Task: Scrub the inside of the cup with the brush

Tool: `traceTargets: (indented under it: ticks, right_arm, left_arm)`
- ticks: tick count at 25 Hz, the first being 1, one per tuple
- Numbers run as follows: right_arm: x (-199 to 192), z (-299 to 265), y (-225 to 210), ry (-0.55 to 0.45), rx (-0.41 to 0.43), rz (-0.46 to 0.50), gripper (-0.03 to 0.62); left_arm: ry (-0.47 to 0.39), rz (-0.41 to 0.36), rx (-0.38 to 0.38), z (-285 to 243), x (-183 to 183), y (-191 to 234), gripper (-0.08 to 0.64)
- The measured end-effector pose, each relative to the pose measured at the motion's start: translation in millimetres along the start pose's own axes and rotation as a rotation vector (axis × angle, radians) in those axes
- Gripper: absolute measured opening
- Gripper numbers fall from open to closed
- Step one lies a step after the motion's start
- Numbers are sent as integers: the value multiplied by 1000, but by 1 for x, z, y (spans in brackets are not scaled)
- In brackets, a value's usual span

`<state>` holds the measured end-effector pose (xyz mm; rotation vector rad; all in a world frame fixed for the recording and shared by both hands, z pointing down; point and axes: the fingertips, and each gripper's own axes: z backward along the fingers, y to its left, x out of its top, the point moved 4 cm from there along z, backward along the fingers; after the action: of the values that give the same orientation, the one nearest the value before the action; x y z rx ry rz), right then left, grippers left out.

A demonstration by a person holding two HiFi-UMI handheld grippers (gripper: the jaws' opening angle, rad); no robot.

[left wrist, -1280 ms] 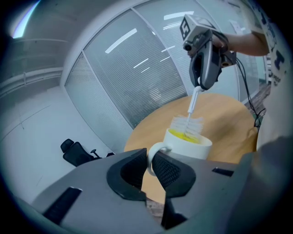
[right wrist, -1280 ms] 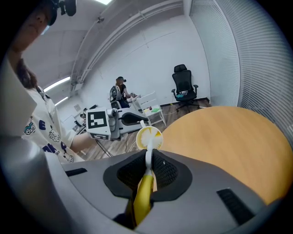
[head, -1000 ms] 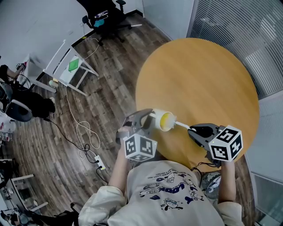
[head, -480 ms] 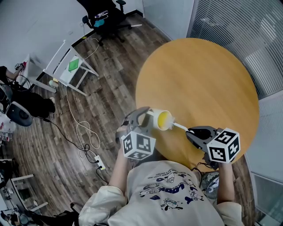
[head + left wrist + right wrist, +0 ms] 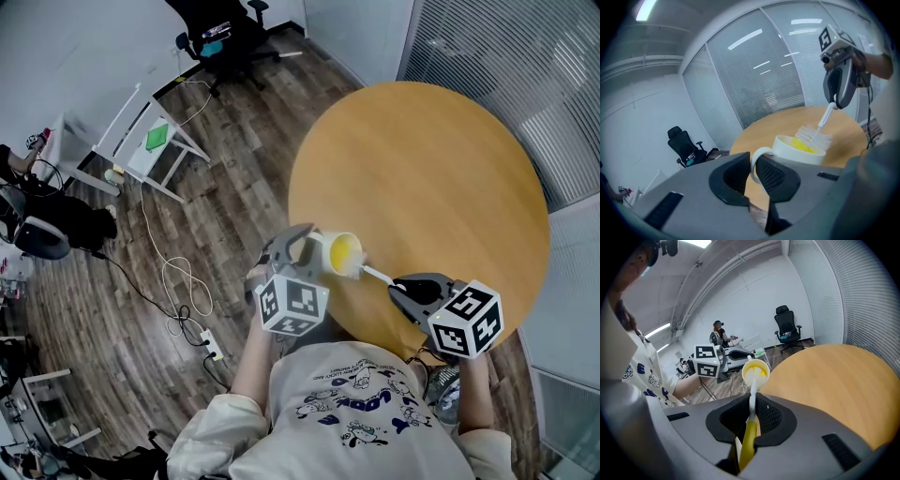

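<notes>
A white cup (image 5: 336, 253) with a yellow inside is held off the table's near-left edge, its mouth facing right. My left gripper (image 5: 298, 251) is shut on the cup's handle (image 5: 753, 161). The cup (image 5: 799, 150) shows just past the left jaws. A brush (image 5: 375, 275) with a white stem and a yellow grip is clamped in my right gripper (image 5: 401, 289), which is shut on the brush handle (image 5: 749, 434). The white bristles (image 5: 813, 135) sit at the cup's mouth, partly inside. From the right gripper view the cup (image 5: 755, 371) faces me with the brush head in it.
A round wooden table (image 5: 441, 178) fills the right side. Wood floor lies to the left with a white cable (image 5: 173, 277), a power strip (image 5: 211, 349), a white folding rack (image 5: 150, 145) and a black office chair (image 5: 223, 33). Glass walls with blinds (image 5: 525, 75) stand behind the table.
The right gripper has slid left and slightly down with the brush. The cup and left gripper have shifted a little left, and the brush head sits deeper at the cup's mouth.
</notes>
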<state>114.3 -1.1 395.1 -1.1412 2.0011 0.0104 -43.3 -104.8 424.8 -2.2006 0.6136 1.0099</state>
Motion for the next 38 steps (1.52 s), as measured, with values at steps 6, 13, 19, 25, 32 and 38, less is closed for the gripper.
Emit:
traceTargets:
  ticks: [6,13,19,25,32,38]
  right_arm:
    - [4,0,12,22,-26,71,48]
    - [11,0,27,70,-58,181,48]
    - [19,0,35,109,-75,270,48]
    - [30,-1,39,130,-85,327,48]
    - [35,0,35,152,-71,337,48]
    - [29,4,29,156,-63,321,48]
  left_arm:
    - [21,22,12,-1,-3,2,37]
    - [42,-1,3,-1,-5,-3,37]
    - [56,-12,-4,-2,-6,-7,37]
    - [61,-28,-9,0,-6,-5,37]
    - [65,-81,-23,0,-3,-10,37]
    - [50,-118,-55,3,-2,-21,37]
